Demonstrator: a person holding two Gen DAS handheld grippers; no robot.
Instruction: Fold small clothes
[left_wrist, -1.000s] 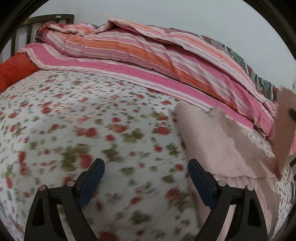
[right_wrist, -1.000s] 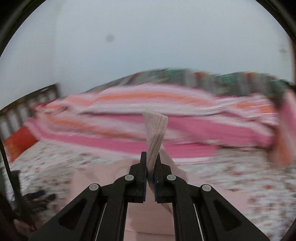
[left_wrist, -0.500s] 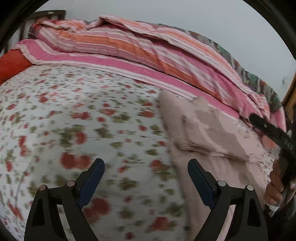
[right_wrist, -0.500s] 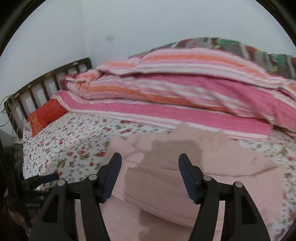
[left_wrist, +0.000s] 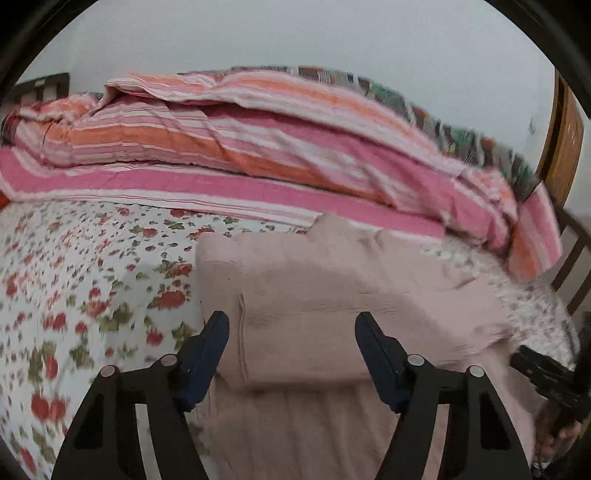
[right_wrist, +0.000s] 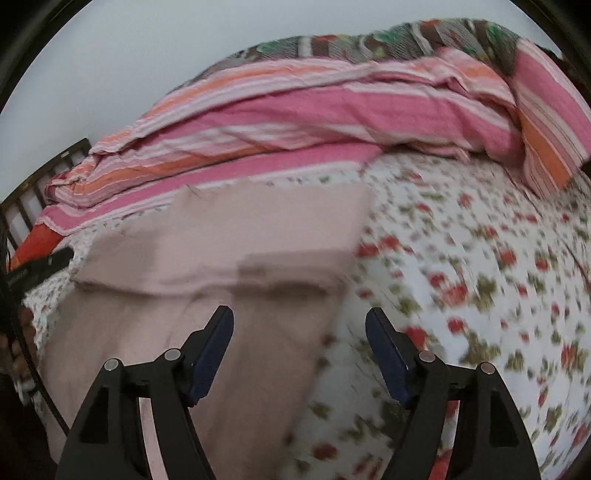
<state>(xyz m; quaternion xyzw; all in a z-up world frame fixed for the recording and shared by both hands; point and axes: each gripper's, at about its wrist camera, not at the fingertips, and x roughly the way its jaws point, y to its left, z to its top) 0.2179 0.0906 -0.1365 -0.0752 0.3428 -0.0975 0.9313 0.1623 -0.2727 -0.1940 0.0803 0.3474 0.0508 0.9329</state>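
Note:
A pale pink garment (left_wrist: 332, 302) lies on the floral bedsheet (left_wrist: 81, 280), its far part folded back over the rest. My left gripper (left_wrist: 291, 325) is open and empty, above the garment's near left side. In the right wrist view the garment (right_wrist: 229, 251) lies left of centre. My right gripper (right_wrist: 299, 321) is open and empty, over the garment's right edge where it meets the sheet (right_wrist: 480, 266). The right gripper also shows at the left wrist view's lower right edge (left_wrist: 546, 373).
A pink and orange striped quilt (left_wrist: 258, 147) is heaped along the far side of the bed, also in the right wrist view (right_wrist: 314, 107). A dark headboard (right_wrist: 40, 184) stands at the left. A wooden post (left_wrist: 565, 140) stands at the right.
My right gripper has let go of the pink cloth and opened; the cloth now lies folded over the garment. My left gripper has swung right, over the garment. Both views have shifted.

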